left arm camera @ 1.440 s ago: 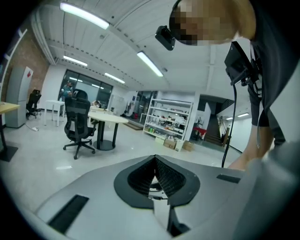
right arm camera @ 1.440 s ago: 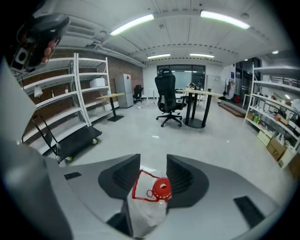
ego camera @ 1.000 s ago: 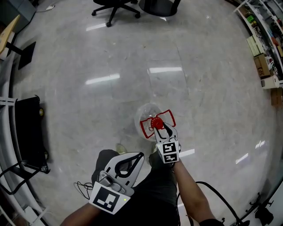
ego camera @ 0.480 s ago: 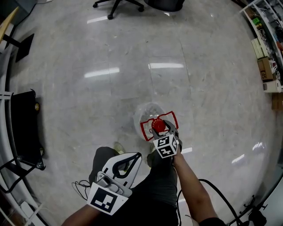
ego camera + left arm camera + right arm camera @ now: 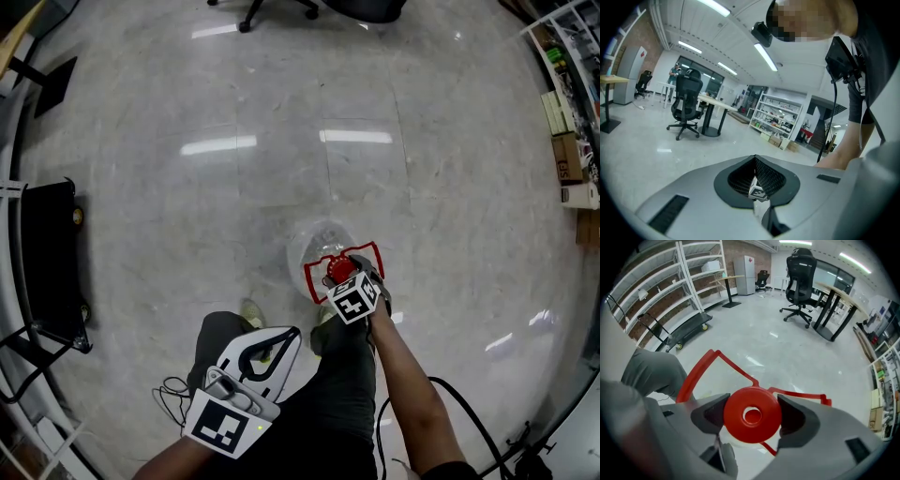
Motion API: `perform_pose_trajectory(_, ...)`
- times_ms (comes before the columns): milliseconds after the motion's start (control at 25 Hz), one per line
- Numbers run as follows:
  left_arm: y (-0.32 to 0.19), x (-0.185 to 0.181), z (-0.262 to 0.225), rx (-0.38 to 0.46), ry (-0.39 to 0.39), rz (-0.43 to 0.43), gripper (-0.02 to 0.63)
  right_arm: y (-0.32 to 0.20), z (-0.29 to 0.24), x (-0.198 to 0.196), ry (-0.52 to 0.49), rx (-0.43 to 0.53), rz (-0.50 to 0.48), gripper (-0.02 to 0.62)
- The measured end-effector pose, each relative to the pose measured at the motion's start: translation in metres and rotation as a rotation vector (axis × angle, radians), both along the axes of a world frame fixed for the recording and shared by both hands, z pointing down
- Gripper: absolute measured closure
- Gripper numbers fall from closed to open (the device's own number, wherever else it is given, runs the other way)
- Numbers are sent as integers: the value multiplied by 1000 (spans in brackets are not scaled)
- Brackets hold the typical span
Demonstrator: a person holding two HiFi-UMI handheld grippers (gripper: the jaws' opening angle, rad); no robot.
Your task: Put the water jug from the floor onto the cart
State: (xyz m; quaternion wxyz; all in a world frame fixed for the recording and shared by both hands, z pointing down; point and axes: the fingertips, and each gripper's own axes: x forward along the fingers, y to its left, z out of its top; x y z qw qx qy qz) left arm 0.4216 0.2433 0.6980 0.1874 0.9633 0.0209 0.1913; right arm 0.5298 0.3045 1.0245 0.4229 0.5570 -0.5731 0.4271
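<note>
Head view: a pale, polished floor [image 5: 234,112] fills the frame, with a black cart [image 5: 52,262] standing at the left edge, well apart from the action. A person in dark trousers [image 5: 342,394] stands at bottom centre, one arm [image 5: 403,394] reaching up the frame toward a clear water jug [image 5: 314,246] that stands upright on the floor just below the middle of the picture.

At lower left, the left gripper [image 5: 295,331] is held level over the person's leg, its fingers closed tip to tip with nothing caught between them; the left gripper view confirms the tips meet and only open room lies beyond.

At centre, the right gripper [image 5: 347,277] points steeply down over the top of the jug. Its jaws have just been opening and now stand wide, one on either side of the jug's red cap [image 5: 752,414], which sits squarely between them. In the right gripper view the dark pads [image 5: 712,412] lie just beside the cap's rim on both sides; no squeeze on it is evident. The jug's red handle [image 5: 701,369] spreads out beyond the cap toward the top of that frame, clear of both fingers. The same view shows the cart at upper left beside bare metal shelves [image 5: 661,282].
</note>
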Motion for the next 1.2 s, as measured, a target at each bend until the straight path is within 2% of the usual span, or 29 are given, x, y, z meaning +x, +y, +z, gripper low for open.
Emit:
perform_pose_trajectory(400, -12, -8, -4, -21, -12, -55, 601, 10, 6, -1, -8, -91, -77, 307)
perform_pose_trajectory(640, -9, -13, -22, -22, -18, -66, 601, 15, -25, -6, -8, -73, -84, 307)
perform_pose_trajectory(840, -11, -17, -85, -3, 3, -69, 601, 9, -101, -11, -29, -66, -84, 305)
perform_pose_trajectory(1000, -12, -30, -160, 25, 34, -114, 601, 5, -185, -20, -52, -45, -81, 305)
perform_pose_trajectory(1200, -12, -47, -243, 64, 65, -206, 601, -16, -276, -29, -56, -10, -155, 305)
